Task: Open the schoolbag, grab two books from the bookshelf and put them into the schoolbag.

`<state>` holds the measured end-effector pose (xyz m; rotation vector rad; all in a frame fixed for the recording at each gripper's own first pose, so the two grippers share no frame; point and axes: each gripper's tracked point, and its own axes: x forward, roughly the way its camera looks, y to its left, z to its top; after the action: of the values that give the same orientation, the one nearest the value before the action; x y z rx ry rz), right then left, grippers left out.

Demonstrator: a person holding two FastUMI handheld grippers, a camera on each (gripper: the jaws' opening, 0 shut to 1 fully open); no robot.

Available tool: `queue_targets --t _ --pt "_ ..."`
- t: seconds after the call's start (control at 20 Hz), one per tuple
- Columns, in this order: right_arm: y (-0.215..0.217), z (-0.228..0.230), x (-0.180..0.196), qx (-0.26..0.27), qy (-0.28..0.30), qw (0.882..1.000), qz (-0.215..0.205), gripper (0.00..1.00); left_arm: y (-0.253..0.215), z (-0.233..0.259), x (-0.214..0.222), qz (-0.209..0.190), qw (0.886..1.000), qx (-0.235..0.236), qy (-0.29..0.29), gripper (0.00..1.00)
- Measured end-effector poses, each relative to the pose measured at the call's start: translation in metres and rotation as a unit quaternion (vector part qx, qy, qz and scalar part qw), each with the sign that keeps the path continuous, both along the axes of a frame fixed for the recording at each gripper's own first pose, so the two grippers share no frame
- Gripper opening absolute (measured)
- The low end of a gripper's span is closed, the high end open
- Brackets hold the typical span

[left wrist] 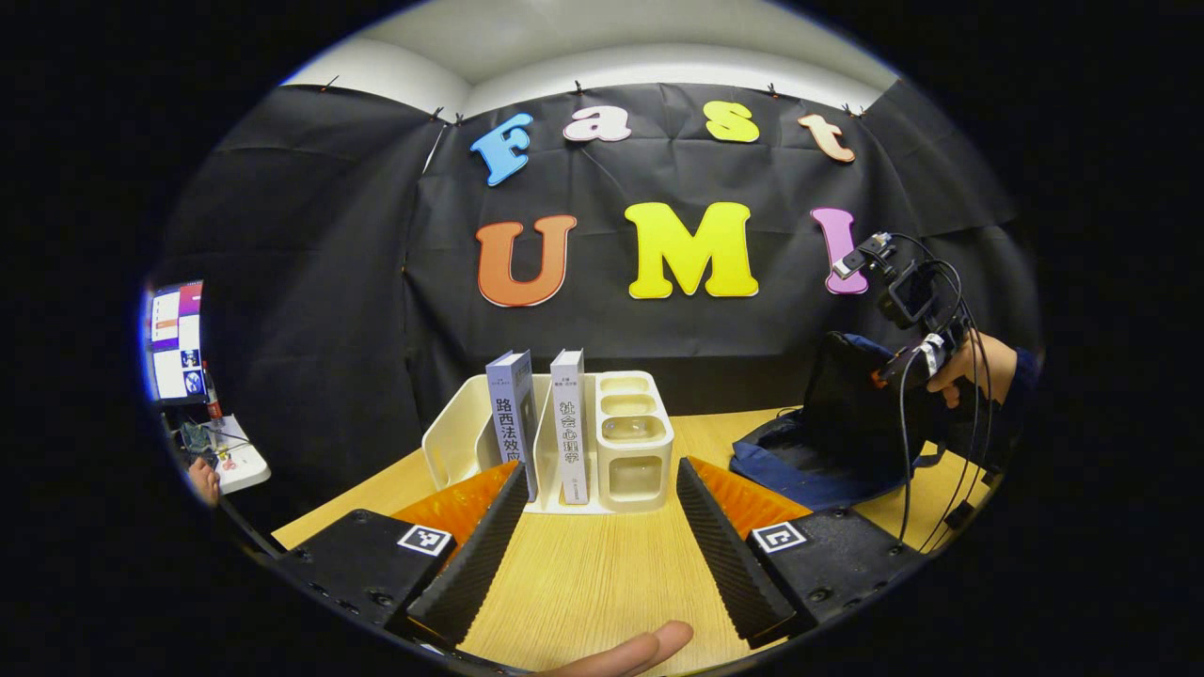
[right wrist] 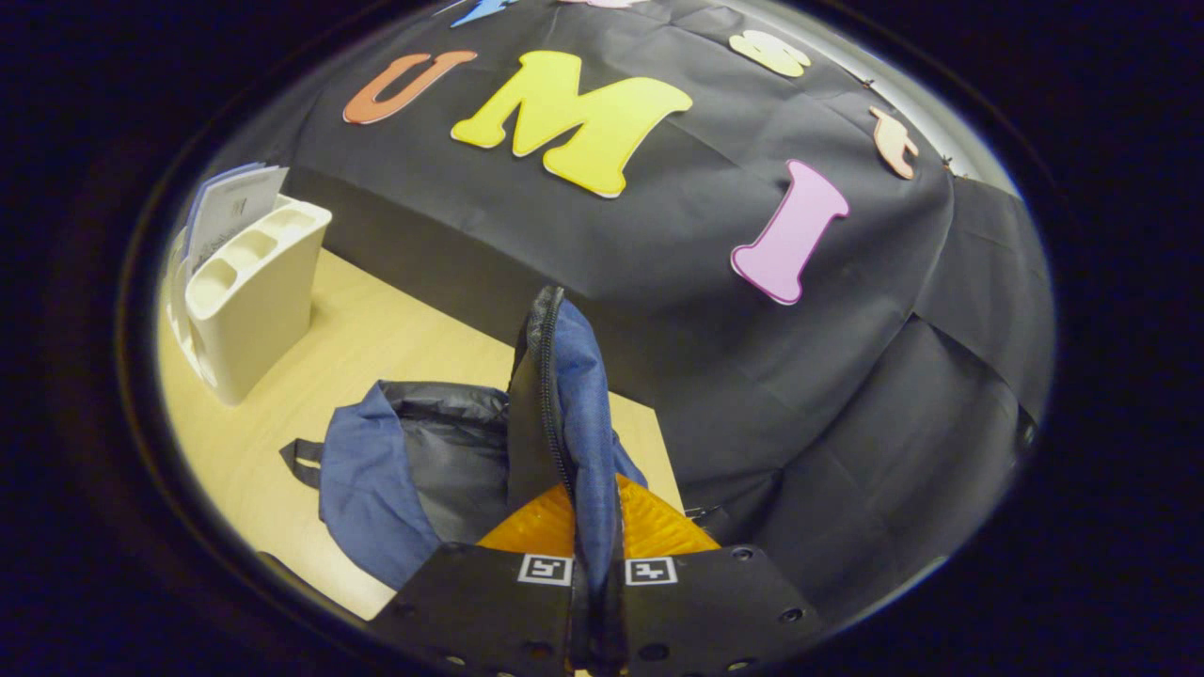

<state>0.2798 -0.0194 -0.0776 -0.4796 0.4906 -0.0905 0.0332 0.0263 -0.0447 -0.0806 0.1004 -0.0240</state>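
In the left gripper view, the left gripper (left wrist: pixel 597 536) hangs low over a pale surface (left wrist: pixel 583 574) with a fine wood grain. Its jaws are spread wide and hold nothing; the inner faces of its fingers (left wrist: pixel 480 555) are ribbed. Straight ahead between the jaws stands the bookshelf (left wrist: pixel 470 437), a glossy cream plastic rack with rounded corners. Two books stand upright in its slots: the first book (left wrist: pixel 513 414) on the left and the second book (left wrist: pixel 569 423) just beside it, both with grey spines. At the right end of the rack is a pen holder (left wrist: pixel 635 437) with stacked square compartments (what is inside I cannot tell). Farther right the schoolbag (left wrist: pixel 828 442) lies on the surface, soft blue cloth with a dark lining, and one part of it is lifted up. There the right gripper (left wrist: pixel 894 367), held by a hand (left wrist: pixel 974 367), meets the raised part, with black cables hanging from it. At the far left a screen (left wrist: pixel 176 340) glows.

In the right gripper view, the right gripper (right wrist: pixel 594 574) is clenched on the edge of the schoolbag (right wrist: pixel 376 480): the blue flap with its black zipper (right wrist: pixel 550 395) runs up between the two jaws. Below the flap the bag gapes open and shows a wrinkled, shiny grey lining. The bookshelf (right wrist: pixel 249 301) stands well apart at the left.
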Motion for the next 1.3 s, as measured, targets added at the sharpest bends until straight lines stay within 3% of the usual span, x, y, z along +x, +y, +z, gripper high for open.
queue_targets --t 0.15,0.6,0.75,0.9,1.3 --pt "-0.016 0.002 0.006 0.031 0.001 0.999 0.012 0.06 0.002 -0.002 0.012 0.0 1.0 -0.005 0.008 1.0" --pt "-0.036 0.011 0.018 0.055 0.004 0.997 0.057 0.06 0.028 0.005 0.081 0.006 0.998 0.013 0.055 0.99" --pt "-0.044 0.013 0.02 0.057 0.007 0.996 0.064 0.1 0.03 0.032 0.114 -0.004 0.999 0.009 0.042 0.99" --pt "-0.046 0.016 0.02 0.066 0.008 0.995 0.077 0.06 0.04 0.058 0.154 -0.004 0.999 0.01 0.038 0.99" --pt "-0.062 0.008 0.023 0.147 0.016 0.986 0.073 0.06 0.035 0.078 0.249 -0.041 0.996 -0.005 0.081 0.99"
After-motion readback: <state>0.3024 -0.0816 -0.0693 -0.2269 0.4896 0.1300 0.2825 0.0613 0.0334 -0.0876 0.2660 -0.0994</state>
